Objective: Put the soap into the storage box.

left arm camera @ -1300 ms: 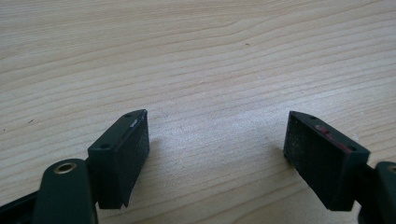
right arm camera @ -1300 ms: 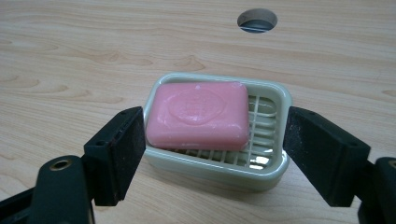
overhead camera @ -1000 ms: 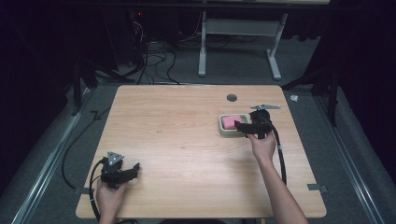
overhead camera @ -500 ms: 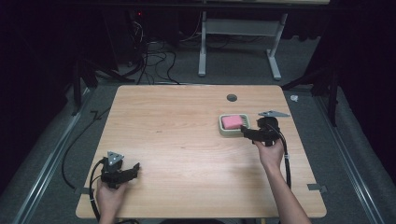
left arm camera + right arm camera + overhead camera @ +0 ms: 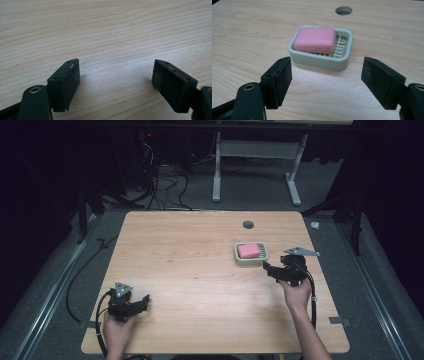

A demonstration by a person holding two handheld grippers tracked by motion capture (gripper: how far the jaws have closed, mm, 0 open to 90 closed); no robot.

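Pink soap [image 5: 315, 40]; pale-green dish [image 5: 324, 60]

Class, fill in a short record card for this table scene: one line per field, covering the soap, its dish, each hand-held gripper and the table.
soap: pink bar, lying in the dish toward one end
dish: pale green soap dish with a slotted floor, standing on the table
right hand-held gripper: open, empty, short of the dish, jaws pointing at it
left hand-held gripper: open, empty, over bare wood at the near left corner
table: light wooden top with a round hole beyond the dish
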